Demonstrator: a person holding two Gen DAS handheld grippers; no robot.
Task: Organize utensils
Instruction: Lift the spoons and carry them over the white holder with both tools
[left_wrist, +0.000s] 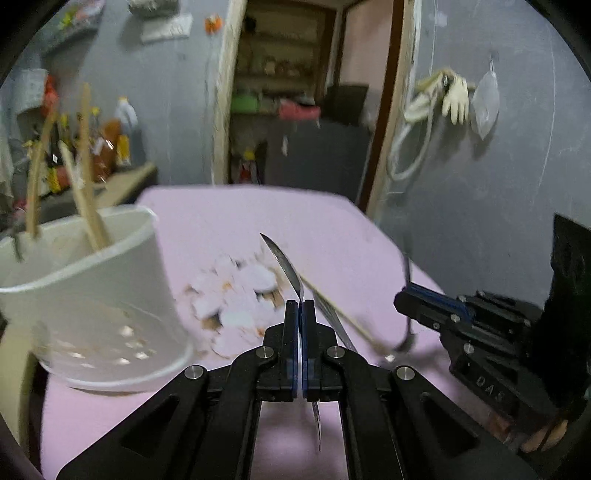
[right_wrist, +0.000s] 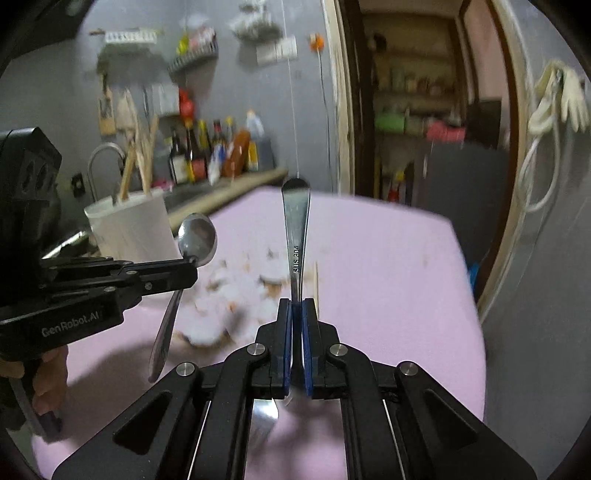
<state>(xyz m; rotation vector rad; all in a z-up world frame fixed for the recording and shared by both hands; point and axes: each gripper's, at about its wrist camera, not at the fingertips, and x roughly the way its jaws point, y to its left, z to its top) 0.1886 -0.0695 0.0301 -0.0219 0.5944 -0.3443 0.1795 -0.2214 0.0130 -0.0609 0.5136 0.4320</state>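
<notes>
My left gripper (left_wrist: 300, 304) is shut on a steel spoon (left_wrist: 282, 264), seen edge-on with its bowl up and its handle hanging below the fingers. In the right wrist view that spoon (right_wrist: 197, 236) sits in the left gripper (right_wrist: 194, 267) above the pink table. My right gripper (right_wrist: 297, 302) is shut on a second steel utensil (right_wrist: 296, 229); its handle points forward and its head is partly hidden under the fingers. A white utensil holder (left_wrist: 92, 291) with wooden sticks stands at the table's left, close to the left gripper. One wooden stick (left_wrist: 343, 314) lies on the table.
The pink table (right_wrist: 388, 277) has a worn, flaking patch (left_wrist: 236, 295) in its middle. Behind the holder are a counter with bottles (right_wrist: 218, 151) and a tap (right_wrist: 105, 155). An open doorway (left_wrist: 288, 92) lies beyond the far edge. A hand (right_wrist: 48, 373) holds the left gripper.
</notes>
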